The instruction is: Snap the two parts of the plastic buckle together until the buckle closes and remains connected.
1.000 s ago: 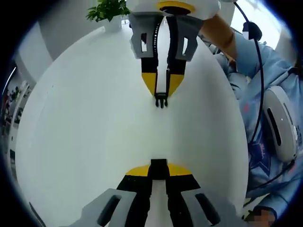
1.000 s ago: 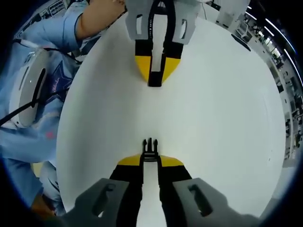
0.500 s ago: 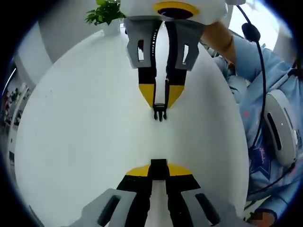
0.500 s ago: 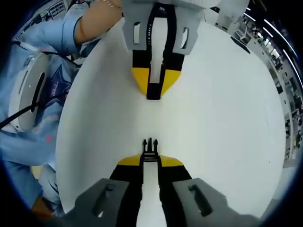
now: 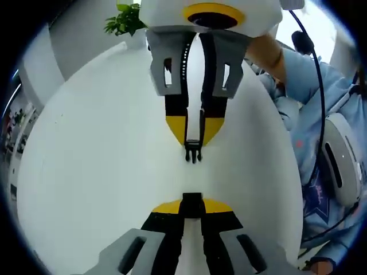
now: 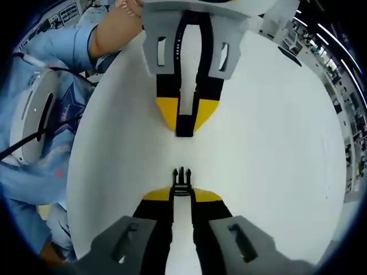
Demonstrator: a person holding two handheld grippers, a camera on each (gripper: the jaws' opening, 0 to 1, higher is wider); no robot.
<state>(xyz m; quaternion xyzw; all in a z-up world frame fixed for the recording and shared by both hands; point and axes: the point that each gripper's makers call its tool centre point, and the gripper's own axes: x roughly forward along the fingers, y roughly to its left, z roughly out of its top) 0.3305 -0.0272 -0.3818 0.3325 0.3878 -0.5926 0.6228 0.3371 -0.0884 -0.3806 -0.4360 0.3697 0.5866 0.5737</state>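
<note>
Closer now: my right tongs (image 6: 182, 193) grasping the pronged half (image 6: 182, 177), left tongs (image 5: 192, 207) clamping the socket half (image 5: 192, 200), facing at 12 o'clock.

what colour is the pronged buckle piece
Black, seen best in the right gripper view: pronged buckle piece.
</note>
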